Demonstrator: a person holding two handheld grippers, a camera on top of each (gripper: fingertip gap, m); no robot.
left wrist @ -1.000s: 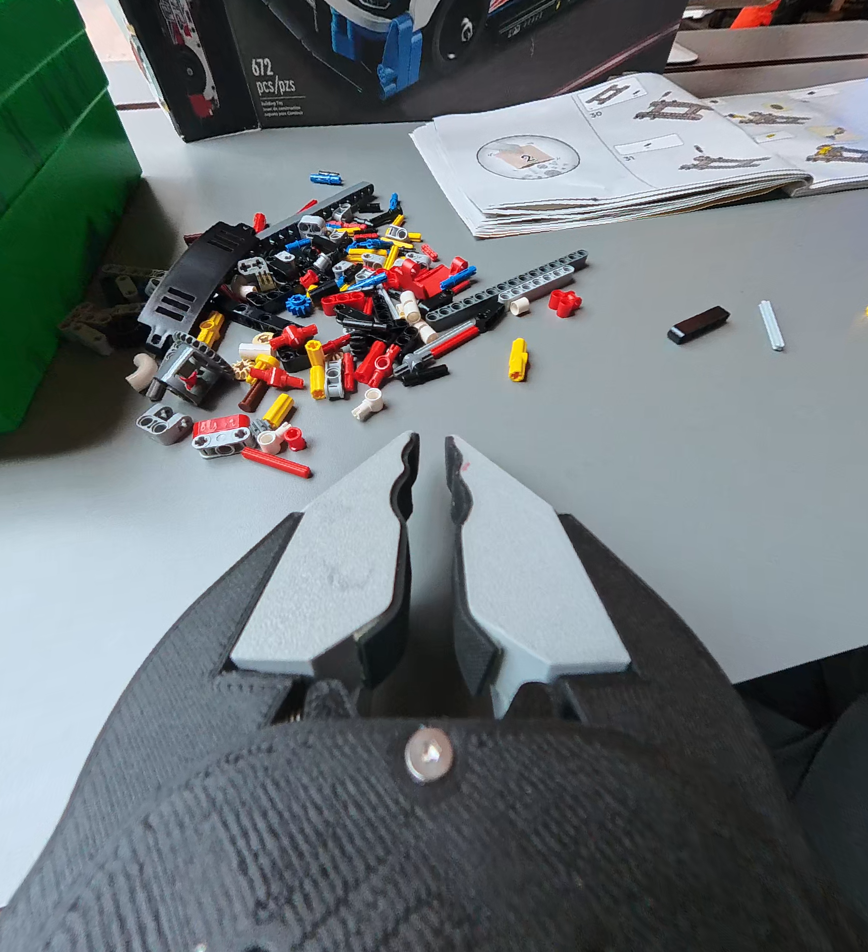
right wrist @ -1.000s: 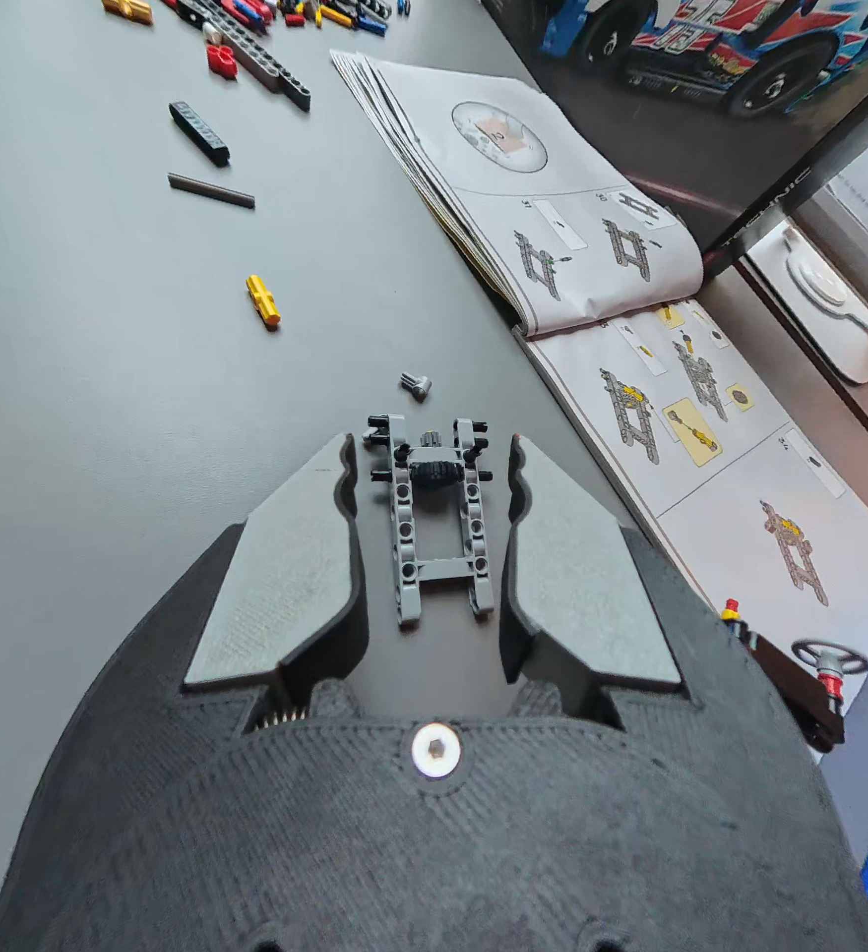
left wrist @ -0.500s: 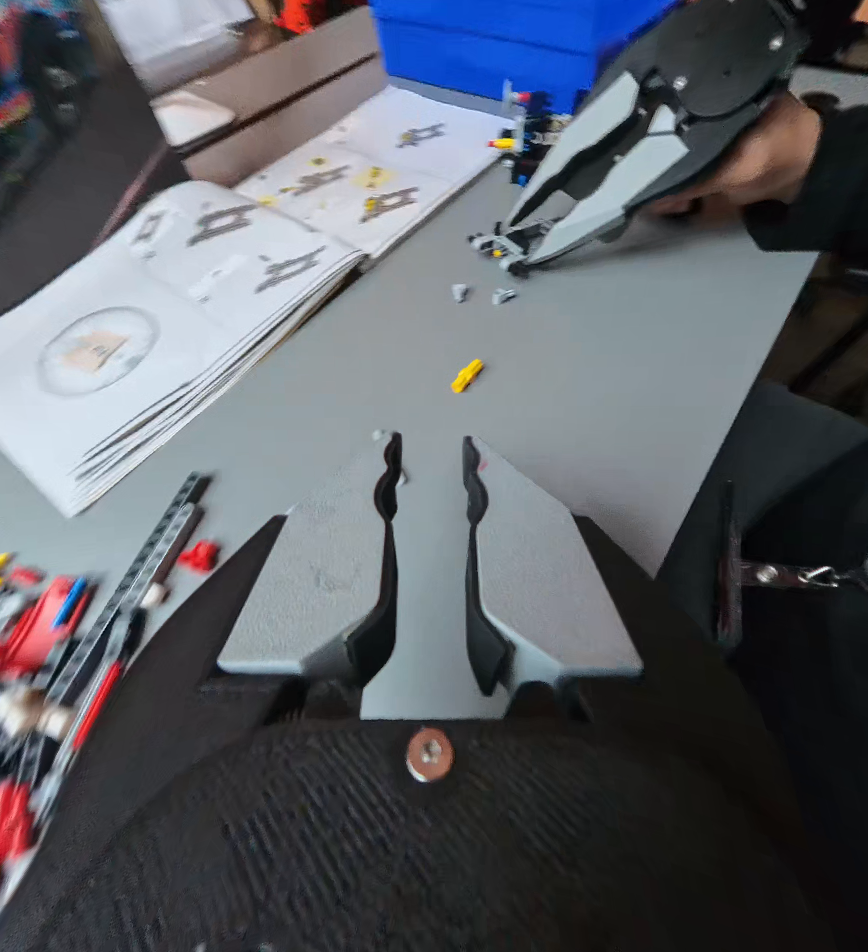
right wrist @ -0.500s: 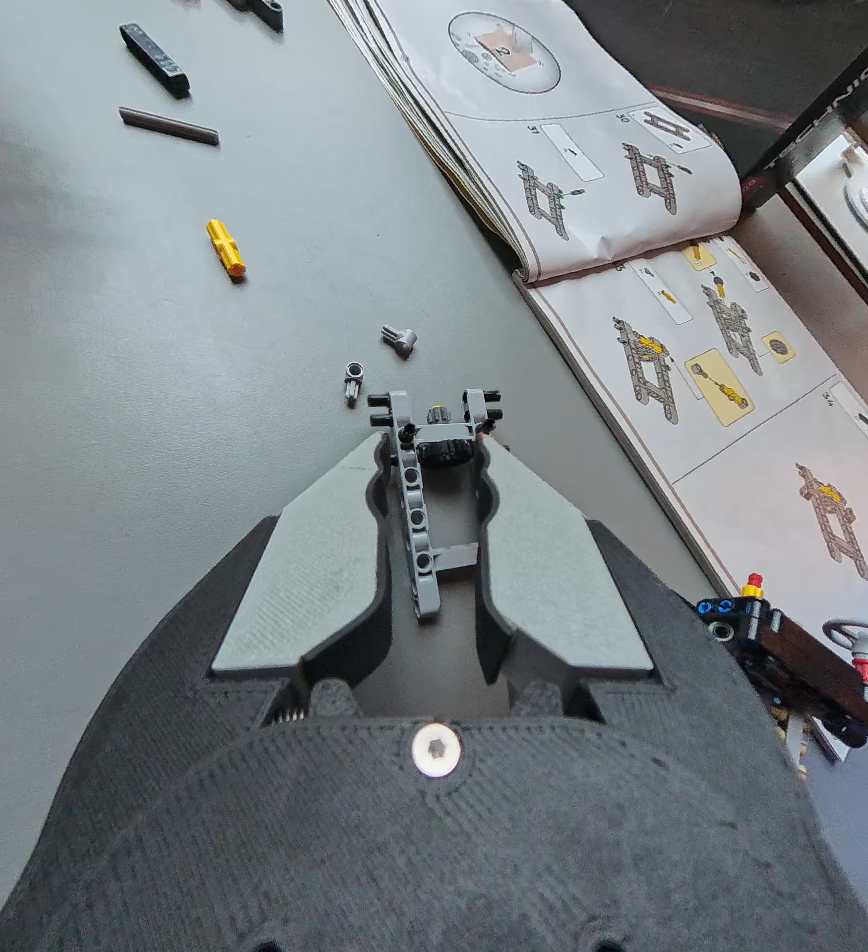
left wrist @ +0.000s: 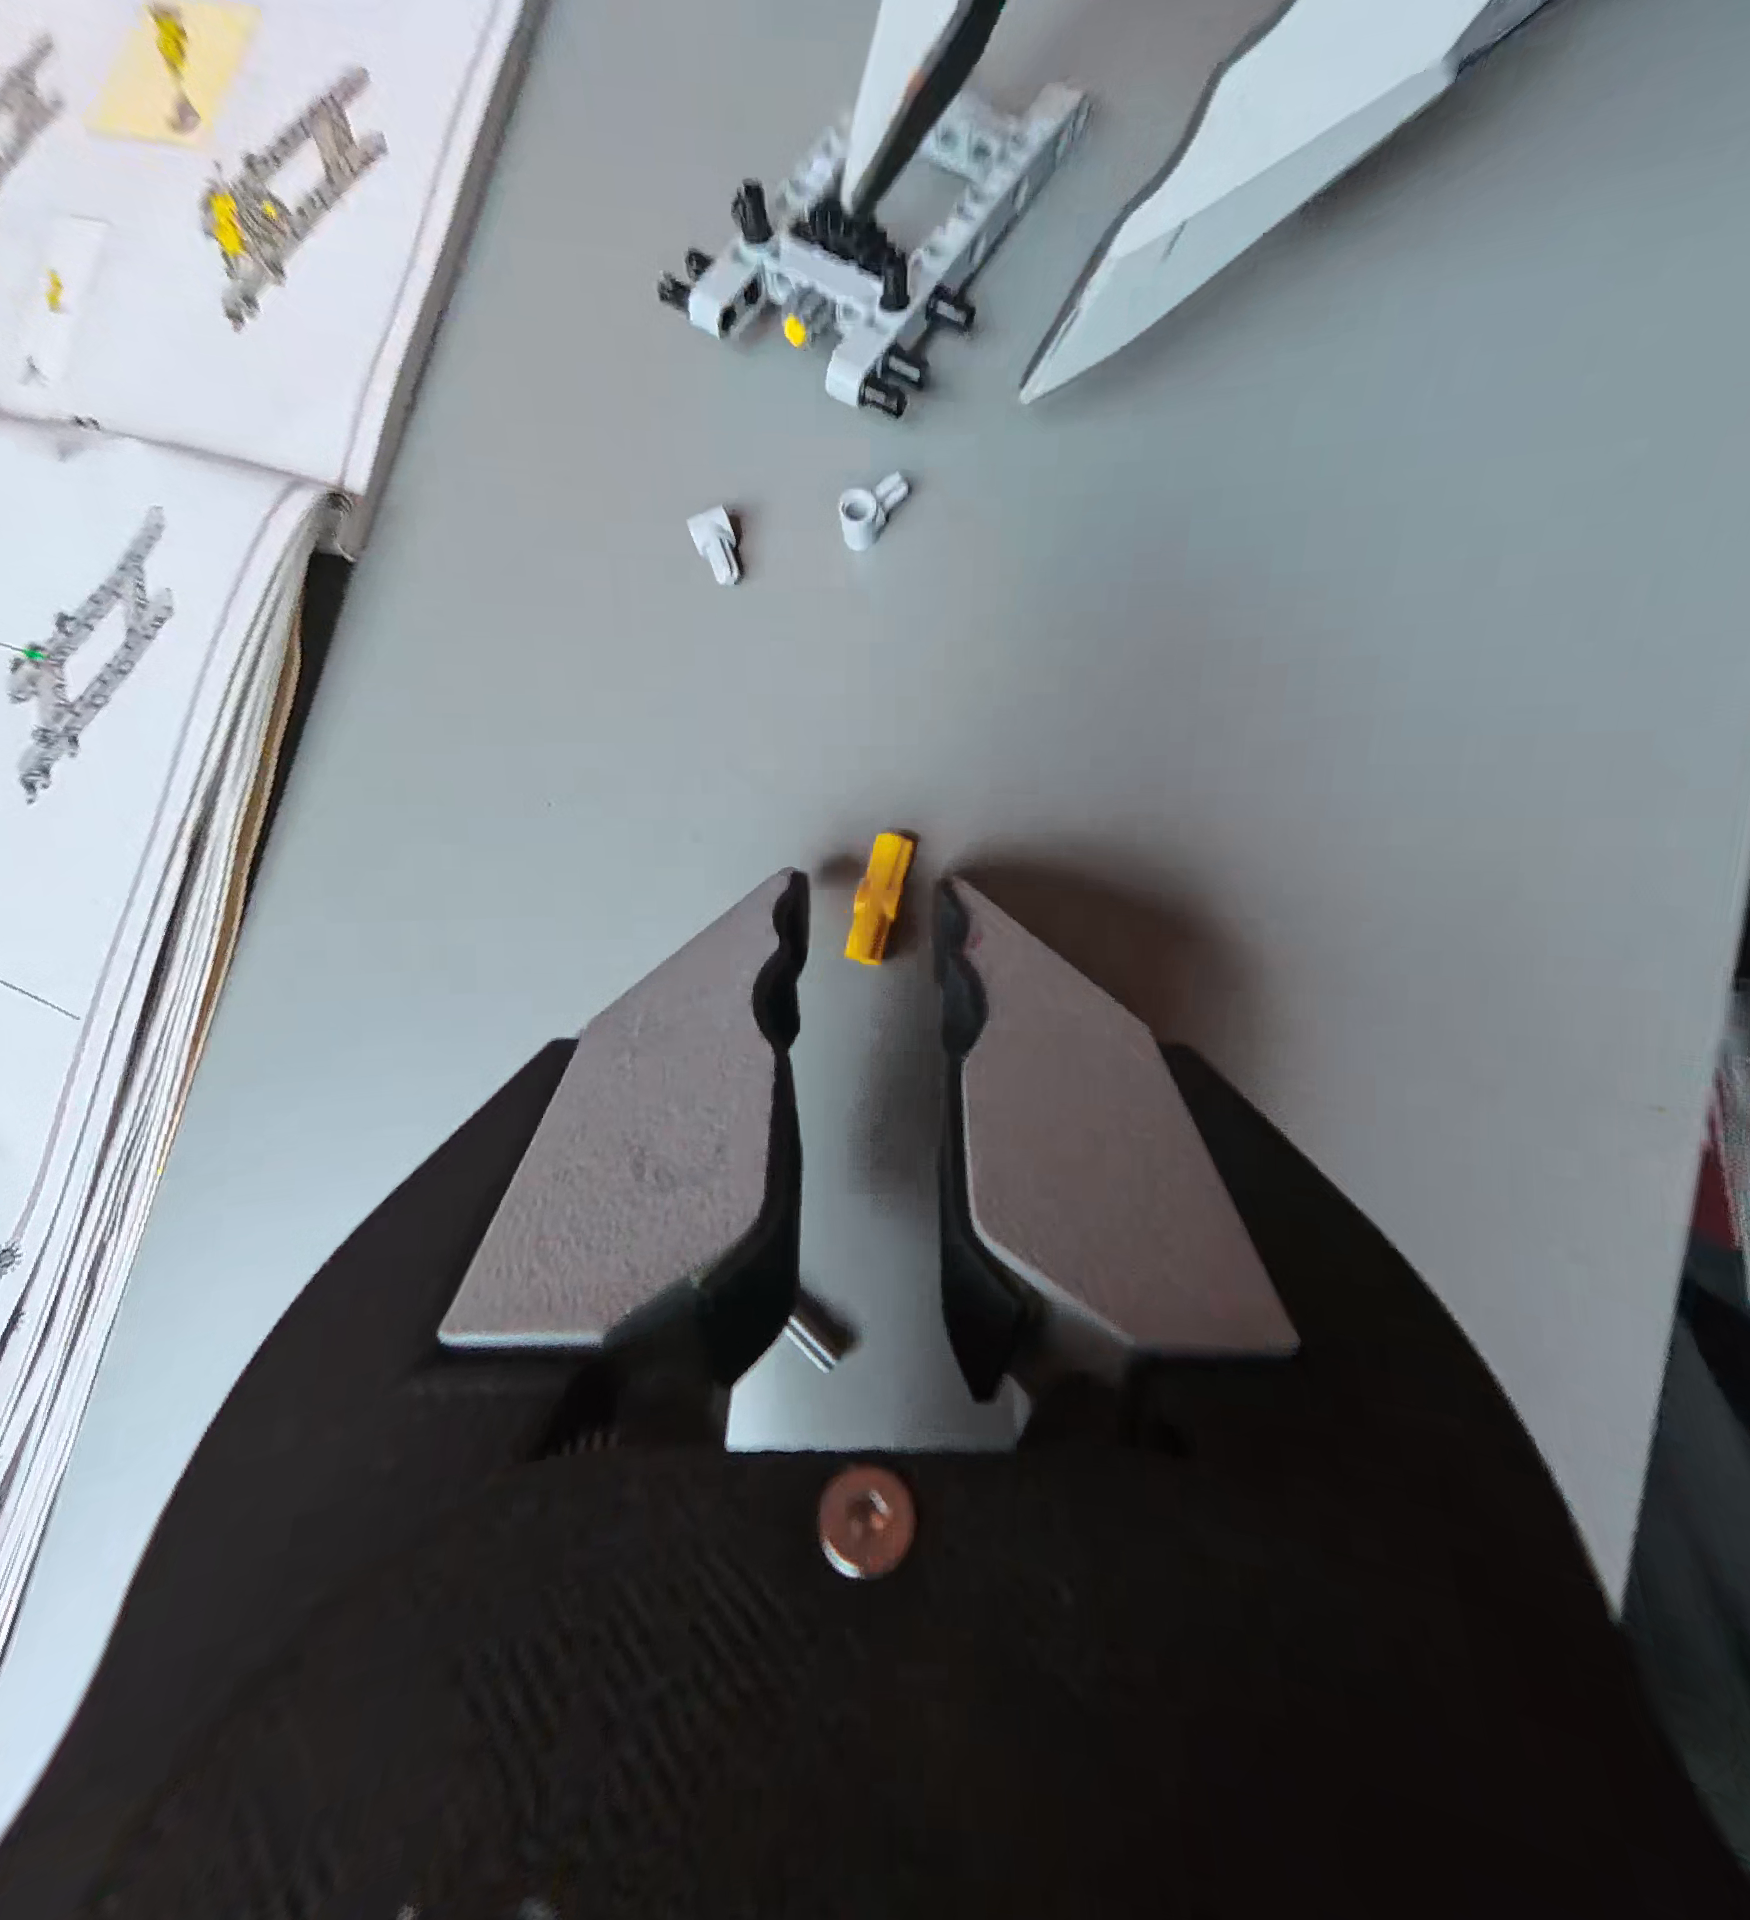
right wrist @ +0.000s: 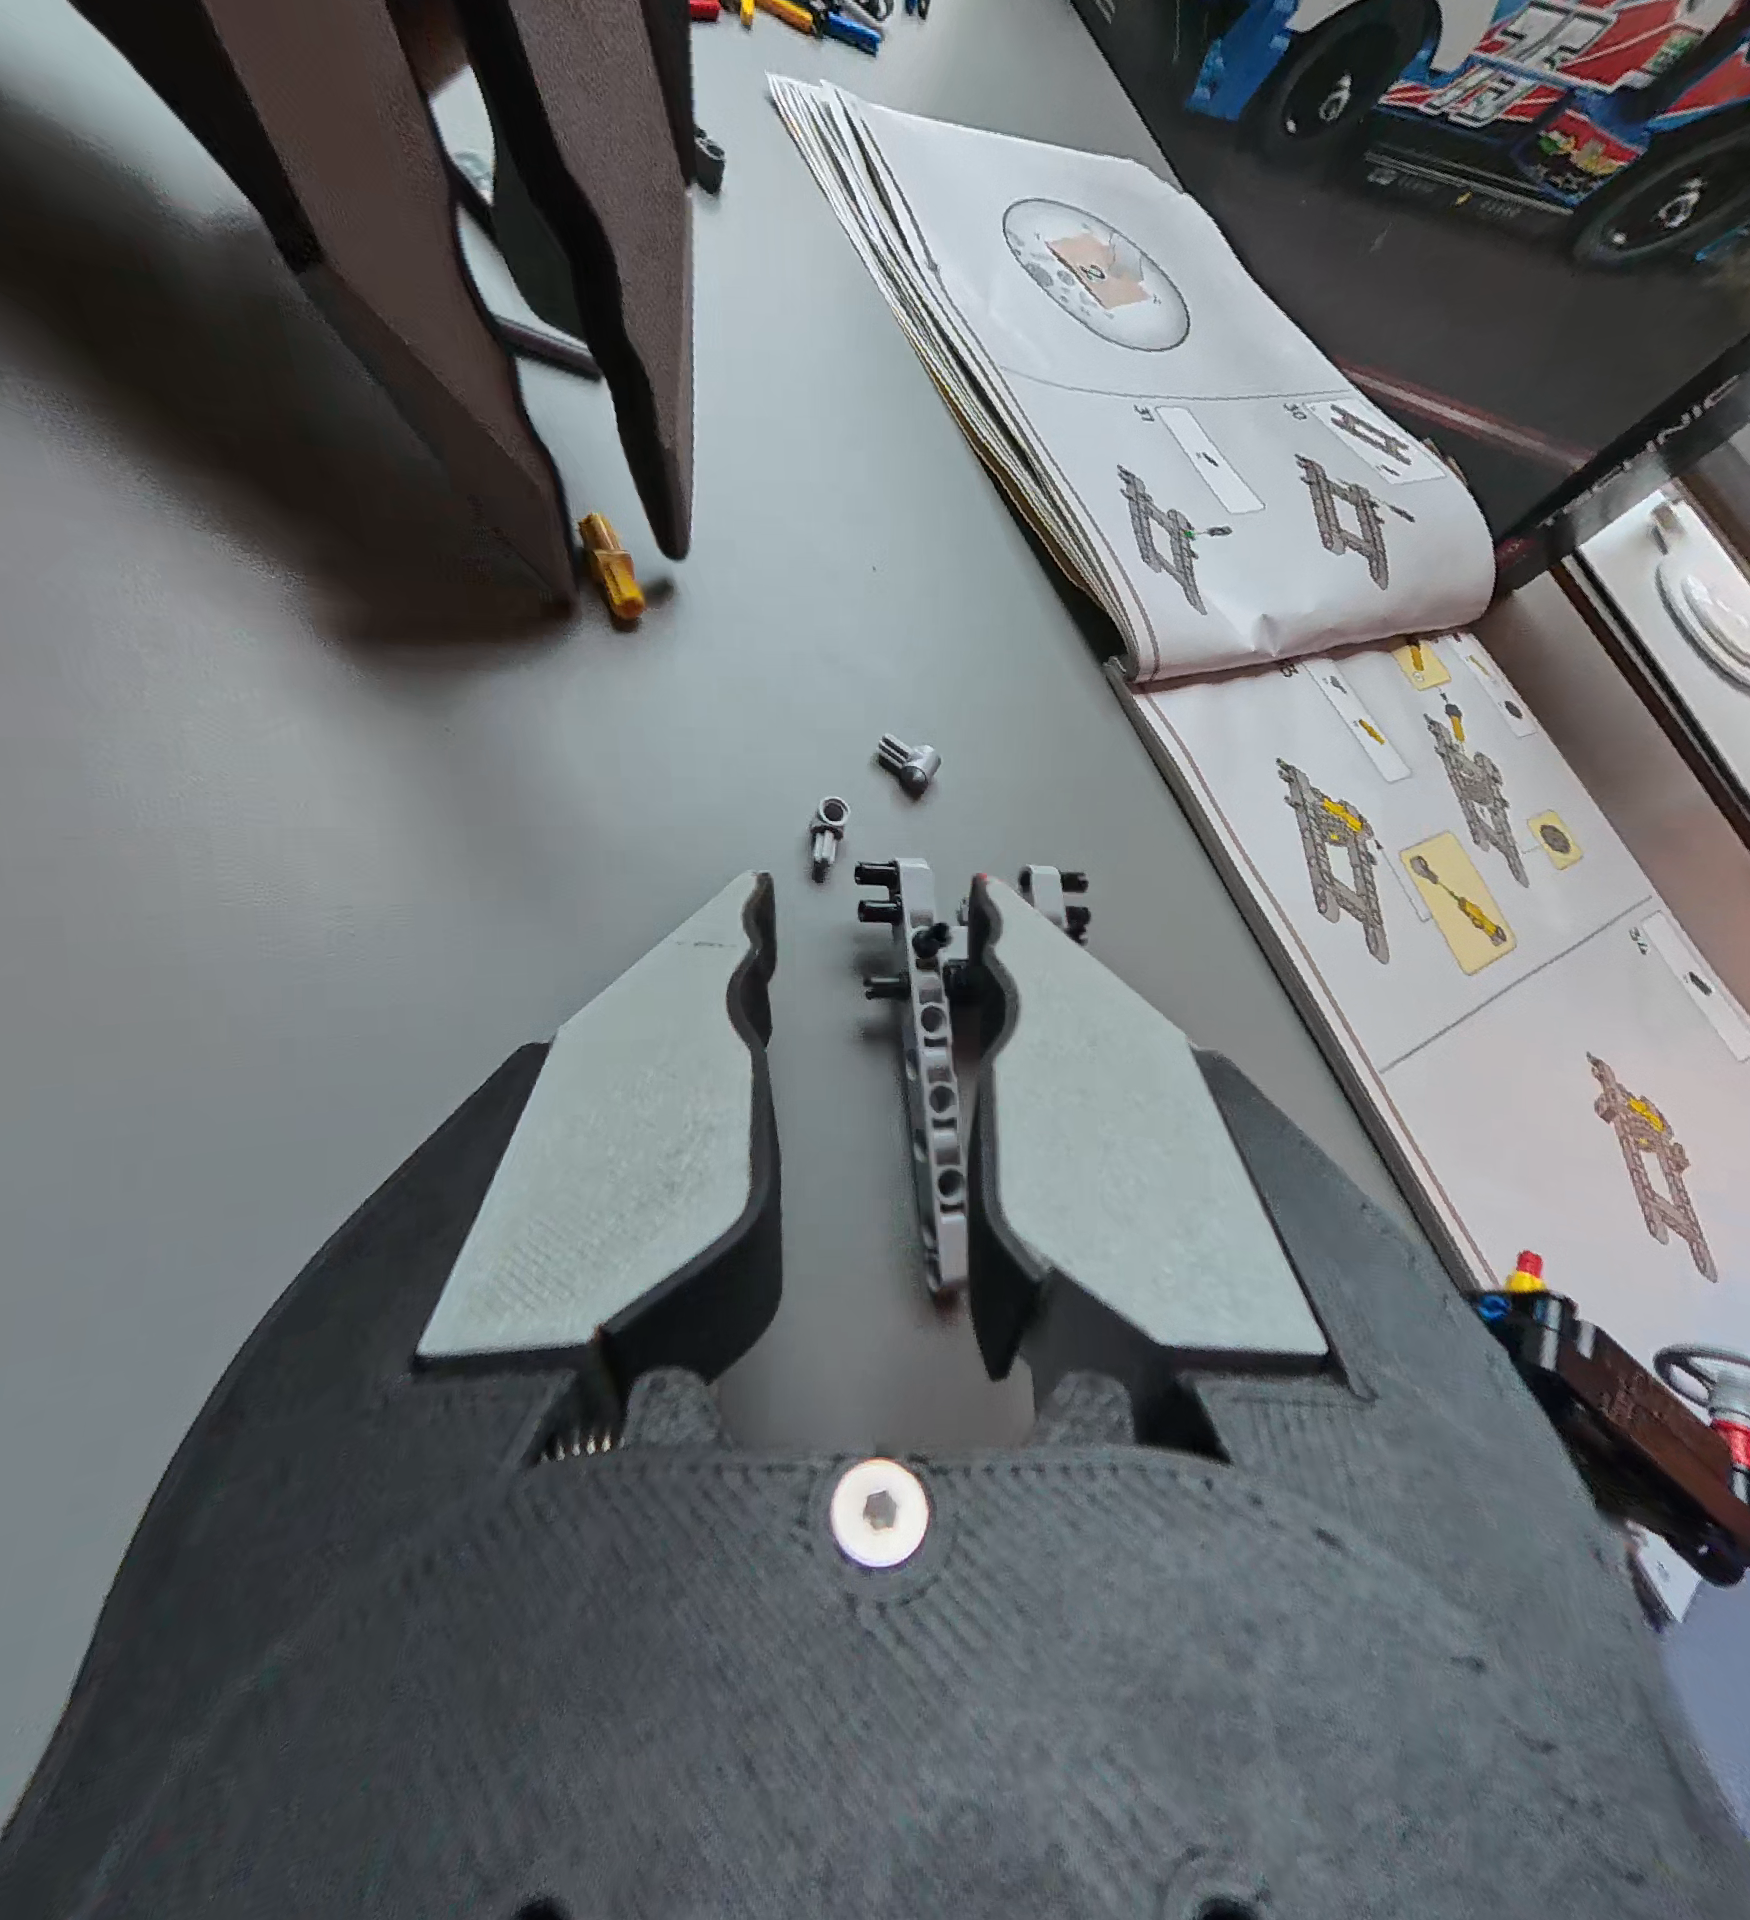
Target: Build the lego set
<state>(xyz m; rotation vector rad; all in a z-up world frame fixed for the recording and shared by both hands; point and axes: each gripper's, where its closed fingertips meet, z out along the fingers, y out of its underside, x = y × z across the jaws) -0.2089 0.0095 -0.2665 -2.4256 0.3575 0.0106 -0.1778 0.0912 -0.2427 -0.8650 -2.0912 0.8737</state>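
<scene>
Fingers, left gripper: apart, tips low over the tabletop, the yellow pin lying between the tips and touching neither finger.
Fingers, right gripper: apart, with one long beam of the grey frame in the gap; the right finger lies against that beam and covers the frame's other side, the left finger stands clear of it.
Grey frame: flat on the tabletop, two pale grey beams joined by cross pieces, black pins sticking out of its far end, a dark gear and a yellow dot at the end cross piece in the left wrist view.
Yellow pin: on the tabletop, well apart from the frame; in the right wrist view it sits just at the left gripper's tips.
Small grey connectors: two, one just beyond the frame's end, the other near it; both loose, between the frame and the yellow pin.
Instruction booklet: open beside the frame, pages showing frame drawings.
Black sub-assembly: on the booklet's near corner, with a steering wheel and red parts.
Set box: standing behind the booklet, car picture on its face; what it holds cannot be seen.
Loose parts: a few coloured pieces at the far edge of the tabletop.
</scene>
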